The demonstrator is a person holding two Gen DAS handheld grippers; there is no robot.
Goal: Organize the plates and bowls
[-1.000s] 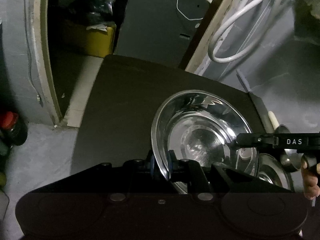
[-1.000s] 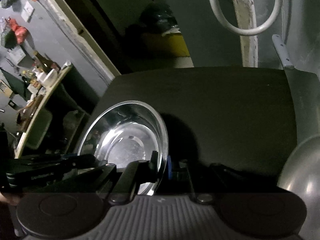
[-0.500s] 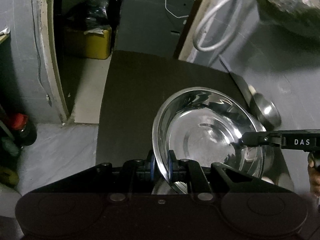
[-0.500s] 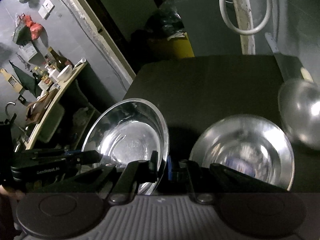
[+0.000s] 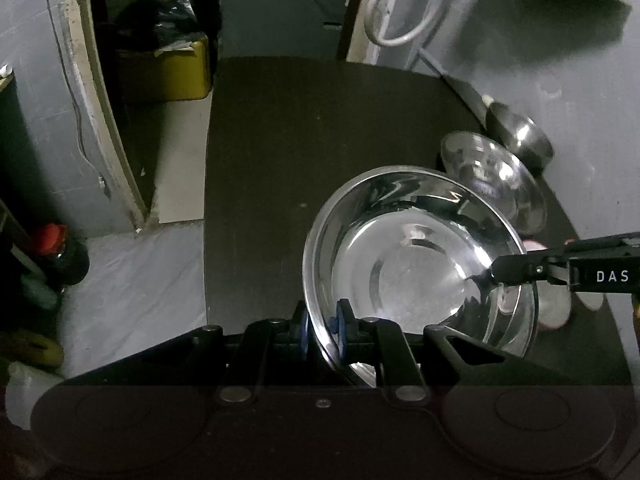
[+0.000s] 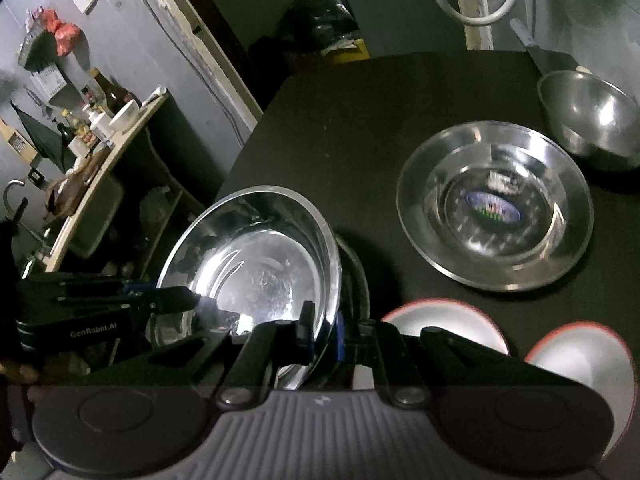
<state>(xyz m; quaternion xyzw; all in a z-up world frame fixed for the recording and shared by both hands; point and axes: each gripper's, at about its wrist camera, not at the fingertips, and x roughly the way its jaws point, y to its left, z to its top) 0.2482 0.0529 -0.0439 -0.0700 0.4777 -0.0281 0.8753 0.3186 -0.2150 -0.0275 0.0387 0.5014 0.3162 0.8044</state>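
Note:
A large shiny steel bowl [image 5: 416,276] [image 6: 256,264] hangs tilted over the dark table [image 5: 280,152] [image 6: 360,120], held by both hands. My left gripper [image 5: 322,328] is shut on its near-left rim. My right gripper [image 6: 322,332] is shut on the opposite rim, and it also shows in the left wrist view, reaching in from the right [image 5: 516,272]. The left gripper [image 6: 172,300] reaches in from the left in the right wrist view. A flat steel plate [image 6: 496,204] [image 5: 500,176] lies to the right, with a smaller steel bowl [image 6: 592,116] [image 5: 520,132] behind it.
Two white dishes with red rims [image 6: 452,320] [image 6: 580,352] sit at the table's near right. A yellow box [image 5: 168,68] and a doorway lie beyond the far left edge. A shelf with bottles [image 6: 96,120] stands at the left. White hose [image 5: 404,12] hangs on the back wall.
Both grippers have carried the big bowl across the table toward its near side. The steel plate, the smaller bowl and the white dishes have come into view on the right.

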